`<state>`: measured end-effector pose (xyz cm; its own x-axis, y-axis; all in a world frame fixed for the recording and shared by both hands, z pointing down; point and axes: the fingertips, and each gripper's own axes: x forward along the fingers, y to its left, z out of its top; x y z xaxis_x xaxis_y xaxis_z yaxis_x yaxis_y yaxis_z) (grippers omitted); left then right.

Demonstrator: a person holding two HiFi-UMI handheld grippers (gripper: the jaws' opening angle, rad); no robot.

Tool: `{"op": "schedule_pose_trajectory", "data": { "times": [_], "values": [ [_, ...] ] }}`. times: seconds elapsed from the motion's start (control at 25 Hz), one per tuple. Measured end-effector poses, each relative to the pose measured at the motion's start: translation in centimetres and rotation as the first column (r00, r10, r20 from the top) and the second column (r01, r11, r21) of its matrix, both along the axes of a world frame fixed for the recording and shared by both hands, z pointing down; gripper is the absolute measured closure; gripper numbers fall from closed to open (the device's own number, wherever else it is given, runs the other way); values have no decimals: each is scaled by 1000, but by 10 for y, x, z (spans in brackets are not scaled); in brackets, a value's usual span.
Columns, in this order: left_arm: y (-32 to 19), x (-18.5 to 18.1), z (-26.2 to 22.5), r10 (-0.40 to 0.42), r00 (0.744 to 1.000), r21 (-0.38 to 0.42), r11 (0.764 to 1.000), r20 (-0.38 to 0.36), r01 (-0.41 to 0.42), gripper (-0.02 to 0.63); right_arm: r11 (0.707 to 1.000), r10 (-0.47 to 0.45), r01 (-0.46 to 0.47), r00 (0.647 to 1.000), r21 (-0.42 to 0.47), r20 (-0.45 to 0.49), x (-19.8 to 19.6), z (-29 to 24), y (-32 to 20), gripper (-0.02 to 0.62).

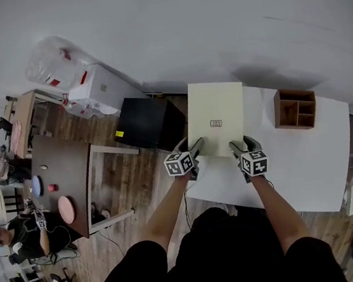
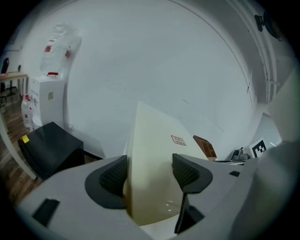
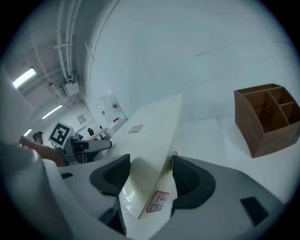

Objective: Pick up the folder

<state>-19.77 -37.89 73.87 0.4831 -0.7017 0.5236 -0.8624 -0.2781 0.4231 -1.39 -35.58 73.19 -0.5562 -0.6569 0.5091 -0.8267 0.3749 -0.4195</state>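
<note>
Clamped on the flat cream rectangular folder's [image 1: 216,123] near edge with left gripper [image 1: 192,147] and right gripper [image 1: 242,143] spaced apart, likely to lift it level off the white table [image 1: 307,166].

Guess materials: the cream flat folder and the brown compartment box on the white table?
Cream flat folder: probably coated card or thin plastic. It has a smooth face, a soft glare in the left gripper view and a thin edge. Brown compartment box: looks like wood or wood veneer, matte, with a warm brown tone, faint grain and thick walls.
</note>
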Motion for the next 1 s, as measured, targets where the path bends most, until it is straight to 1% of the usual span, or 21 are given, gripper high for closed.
{"op": "schedule_pose_trajectory", "data": {
  "times": [0.12, 0.28, 0.4, 0.56, 0.72, 0.84, 1.0],
  "values": [
    [22, 0, -17, -10, 1000, 50, 999, -8, 10, 295, 999, -5, 5, 1000, 44, -11, -1, -18, 20, 293],
    [51, 4, -50, 11, 1000, 123, 992, 0, -11, 293, 995, -1, 3, 1000, 98, -22, 1, -47, 53, 293],
    [75, 4, -81, 18, 1000, 195, 981, 6, -19, 293, 988, 6, -2, 1000, 157, -24, 1, -74, 78, 293],
    [110, 3, -118, 4, 1000, 267, 964, -10, -2, 293, 969, 6, 2, 999, 247, -34, 1, -115, 112, 293],
    [148, 0, -149, -1, 1000, 329, 944, -7, 3, 294, 956, 14, 0, 999, 294, -45, -3, -141, 150, 293],
    [180, -4, -159, 2, 1000, 343, 939, -12, 2, 293, 942, 25, 2, 997, 337, -75, -8, -154, 183, 293],
    [213, -9, -167, 16, 999, 346, 938, -43, 0, 293, 926, 41, 8, 992, 377, -121, -13, -168, 218, 293]
  ]
}}
